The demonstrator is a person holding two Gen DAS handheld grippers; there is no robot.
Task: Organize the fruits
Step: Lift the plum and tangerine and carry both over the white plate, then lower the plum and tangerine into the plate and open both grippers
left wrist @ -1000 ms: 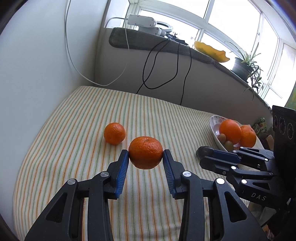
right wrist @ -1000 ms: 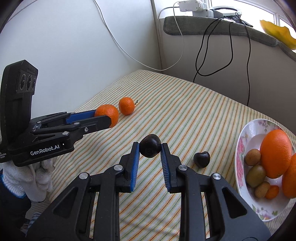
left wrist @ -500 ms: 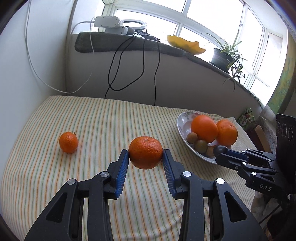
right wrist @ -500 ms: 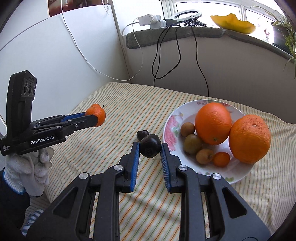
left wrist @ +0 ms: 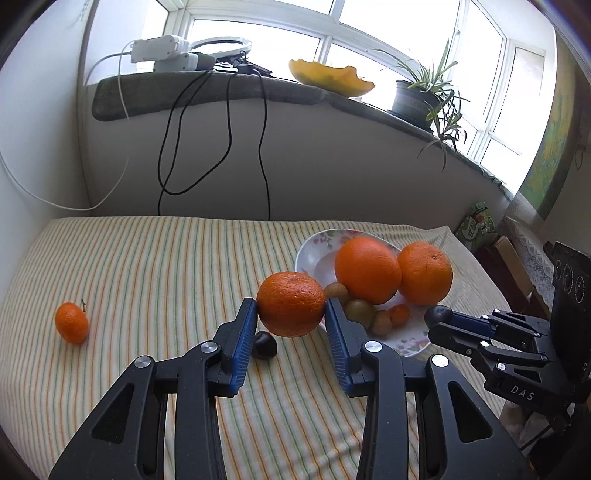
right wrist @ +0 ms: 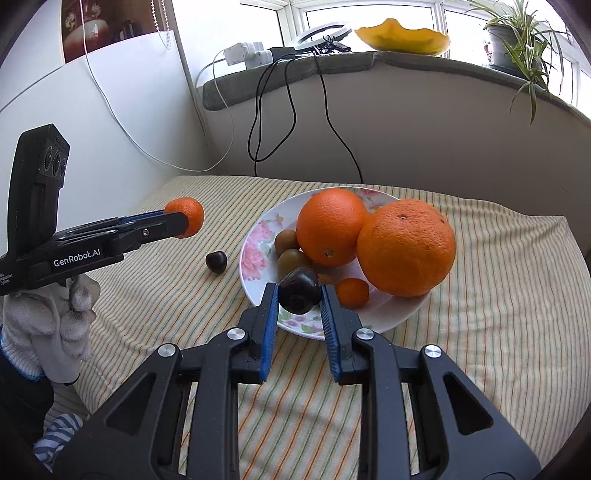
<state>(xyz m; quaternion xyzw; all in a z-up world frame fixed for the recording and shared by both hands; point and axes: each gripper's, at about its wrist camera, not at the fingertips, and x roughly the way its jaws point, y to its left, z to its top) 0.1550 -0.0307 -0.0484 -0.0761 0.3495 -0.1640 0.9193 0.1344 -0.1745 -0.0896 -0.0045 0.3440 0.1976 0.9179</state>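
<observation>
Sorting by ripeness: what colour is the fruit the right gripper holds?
Very dark, near-black purple fruit, pinched in the right gripper; clearest in the right wrist view.

White lettering "GenRobot.AI" runs along the black side of the left gripper (right wrist: 184, 221), at about 9 o'clock in the right wrist view; below it, at the frame's left edge, sits smaller white print cut off and too small to read. In the left wrist view, the letters "DAS" stand in white on the black body of the right gripper (left wrist: 437, 316), at about 4 o'clock. A green packet (left wrist: 476, 223) beside the bed at about 3 o'clock carries printed characters, too blurred to make out. A picture (right wrist: 79, 24) on the wall at 11 o'clock in the right wrist view shows no legible writing.
</observation>
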